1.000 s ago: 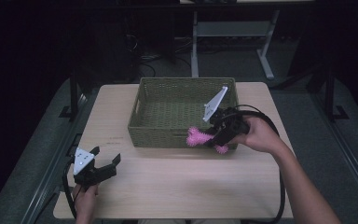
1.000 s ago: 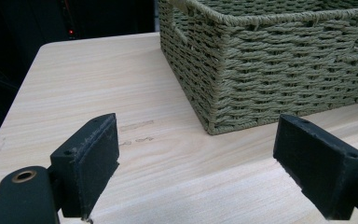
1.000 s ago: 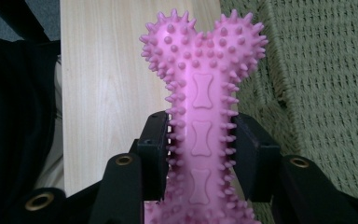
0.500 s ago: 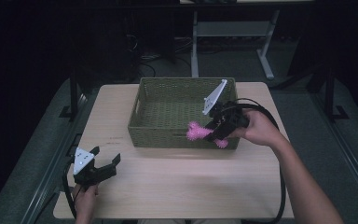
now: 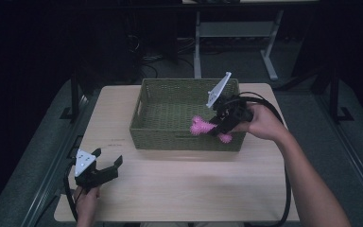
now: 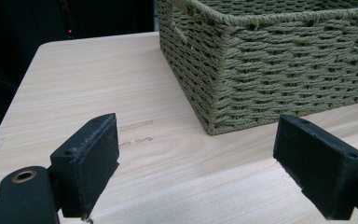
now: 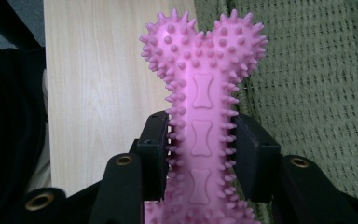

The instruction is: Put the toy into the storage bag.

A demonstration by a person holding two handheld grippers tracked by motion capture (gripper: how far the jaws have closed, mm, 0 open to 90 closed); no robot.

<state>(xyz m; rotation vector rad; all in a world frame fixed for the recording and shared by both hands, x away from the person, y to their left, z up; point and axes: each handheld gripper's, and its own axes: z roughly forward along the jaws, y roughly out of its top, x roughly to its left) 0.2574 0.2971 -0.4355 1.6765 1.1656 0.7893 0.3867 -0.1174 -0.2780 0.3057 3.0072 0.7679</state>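
Note:
A pink spiked rubber bone (image 5: 202,127) (image 7: 202,93) hangs over the front right part of the green woven basket (image 5: 155,139) (image 6: 270,79). My right gripper (image 5: 220,126) (image 7: 201,154) is shut on the bone's shaft, its jaws pressing from both sides. One knobbed end points left over the basket's inside, the other end pokes out below the hand by the front rim. My left gripper (image 5: 105,165) (image 6: 200,163) rests on the light wooden table (image 5: 179,184) at the front left, open and with nothing between its jaws, aimed toward the basket's near corner.
The basket stands at the back middle of the table, with a handle slot in its left wall. Black cables trail from the right gripper along the table's right side. A grey desk frame (image 5: 236,33) and dark floor lie beyond the table.
The right gripper has carried the pink bone a little to the left and farther over the basket's rim. The left gripper has stayed put.

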